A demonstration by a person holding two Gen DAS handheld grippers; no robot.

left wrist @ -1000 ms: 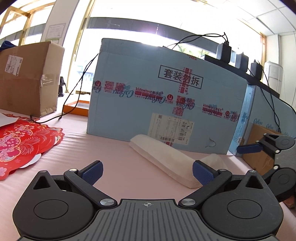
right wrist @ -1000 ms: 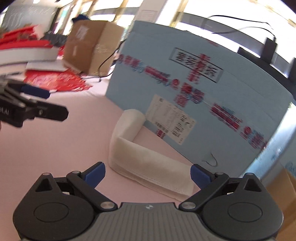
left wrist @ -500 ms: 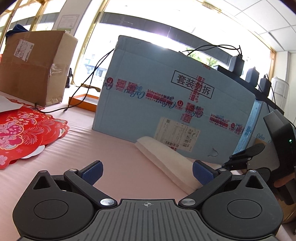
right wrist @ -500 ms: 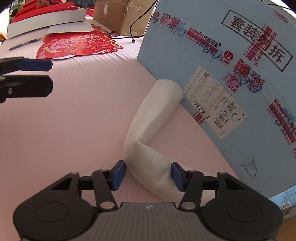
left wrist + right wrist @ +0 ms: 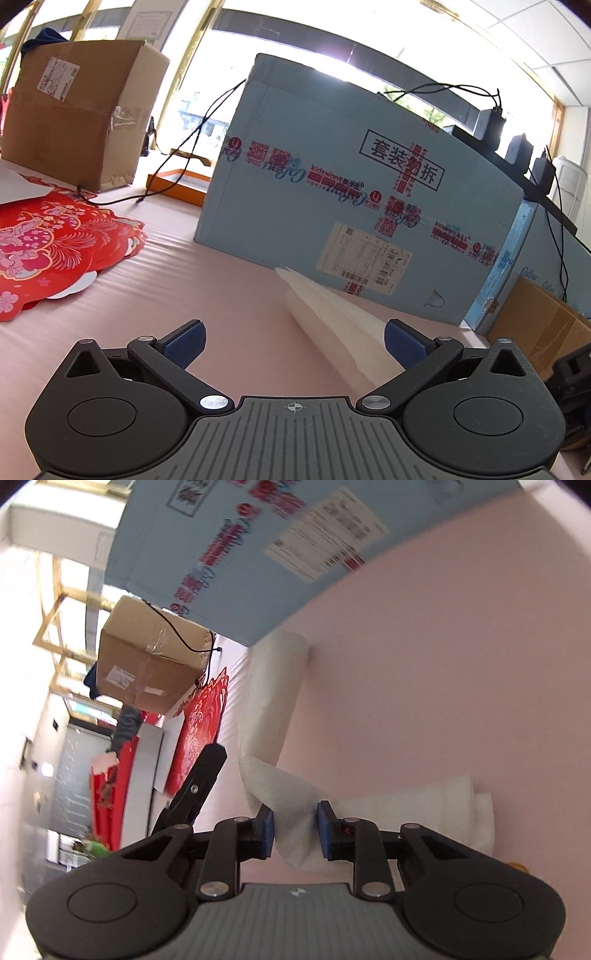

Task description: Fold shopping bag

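The white shopping bag (image 5: pixel 332 317) is folded into a long narrow strip on the pink table, lying along the foot of the blue carton. My left gripper (image 5: pixel 293 341) is open, and the strip's near part runs between its blue pads without touching them. My right gripper (image 5: pixel 294 829) is rolled sideways and shut on the bag (image 5: pixel 273 709), pinching the strip near its end and bending it up off the table. A loose folded end (image 5: pixel 458 805) lies to the right of it. The left gripper's finger (image 5: pixel 199 775) shows at the left of the right wrist view.
A large blue carton (image 5: pixel 369 206) stands close behind the bag. A brown cardboard box (image 5: pixel 77 114) and red paper cut-outs (image 5: pixel 55 243) lie to the left. Another brown box (image 5: pixel 546 332) sits at the right edge. Black cables (image 5: pixel 177 162) trail over the table.
My right gripper has closed further on the bag's strip, rolled onto its side and lifted that end. My left gripper has shifted left and closer to the strip, still open.
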